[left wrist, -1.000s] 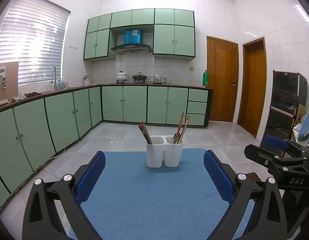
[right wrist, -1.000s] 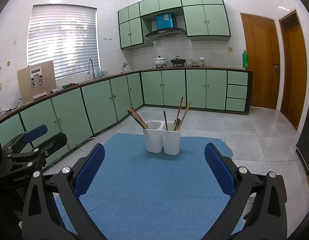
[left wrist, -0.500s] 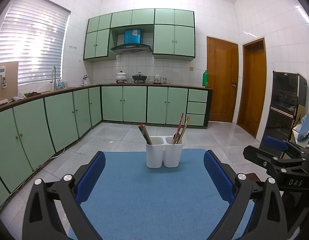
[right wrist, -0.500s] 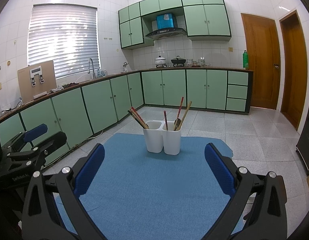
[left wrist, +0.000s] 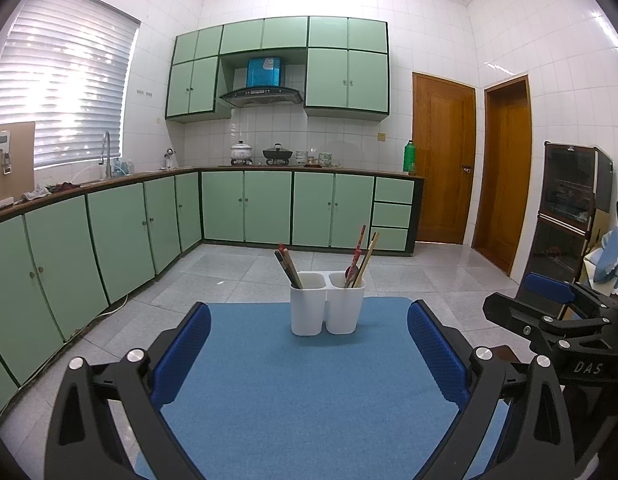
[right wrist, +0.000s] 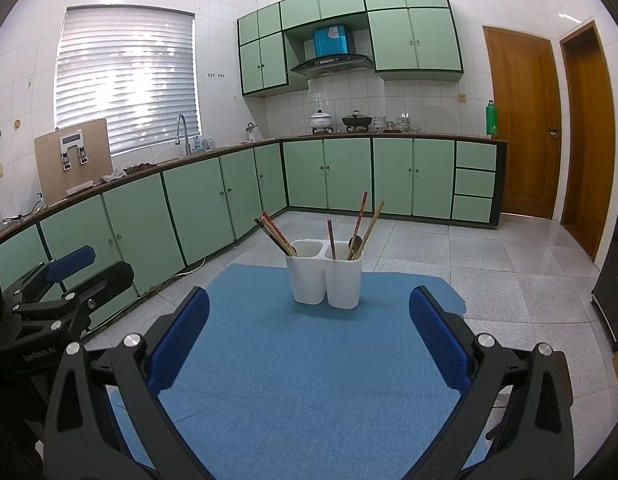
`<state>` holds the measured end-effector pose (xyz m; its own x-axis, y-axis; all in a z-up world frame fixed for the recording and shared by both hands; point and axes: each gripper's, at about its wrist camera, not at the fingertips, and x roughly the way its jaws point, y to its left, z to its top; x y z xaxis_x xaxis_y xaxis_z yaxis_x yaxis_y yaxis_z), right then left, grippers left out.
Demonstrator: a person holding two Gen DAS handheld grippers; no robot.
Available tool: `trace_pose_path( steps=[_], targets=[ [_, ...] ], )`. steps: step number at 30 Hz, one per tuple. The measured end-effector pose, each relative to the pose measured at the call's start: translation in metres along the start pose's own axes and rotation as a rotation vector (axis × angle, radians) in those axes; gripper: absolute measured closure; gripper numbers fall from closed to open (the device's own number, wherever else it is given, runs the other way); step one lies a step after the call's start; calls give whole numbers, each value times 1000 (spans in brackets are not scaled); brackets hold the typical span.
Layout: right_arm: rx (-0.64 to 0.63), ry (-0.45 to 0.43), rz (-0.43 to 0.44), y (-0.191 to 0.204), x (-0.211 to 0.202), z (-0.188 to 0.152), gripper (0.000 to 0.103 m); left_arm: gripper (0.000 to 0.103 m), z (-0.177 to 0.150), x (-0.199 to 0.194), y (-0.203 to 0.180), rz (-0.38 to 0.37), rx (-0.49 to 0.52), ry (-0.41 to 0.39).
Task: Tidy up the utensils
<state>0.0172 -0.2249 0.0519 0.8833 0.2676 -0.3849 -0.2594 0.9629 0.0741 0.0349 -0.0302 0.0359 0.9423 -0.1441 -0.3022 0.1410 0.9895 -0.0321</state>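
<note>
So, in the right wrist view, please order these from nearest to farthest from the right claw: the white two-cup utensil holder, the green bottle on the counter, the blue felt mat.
1. Blue felt mat: directly under and between the open fingers of the right claw.
2. White two-cup utensil holder: straight ahead, at the mat's far end.
3. Green bottle: far right, on the counter beside the wooden door.

Green cabinets (left wrist: 265, 206) — white-tiled walls (left wrist: 505, 40)
</note>
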Motion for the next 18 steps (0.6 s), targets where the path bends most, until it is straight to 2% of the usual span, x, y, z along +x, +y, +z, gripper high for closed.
trace_pose_path(
  steps=[18],
  targets=[
    [9,11,-4,-7,5,-1,6,6,1,3,-1,4,-1,8]
  ],
)
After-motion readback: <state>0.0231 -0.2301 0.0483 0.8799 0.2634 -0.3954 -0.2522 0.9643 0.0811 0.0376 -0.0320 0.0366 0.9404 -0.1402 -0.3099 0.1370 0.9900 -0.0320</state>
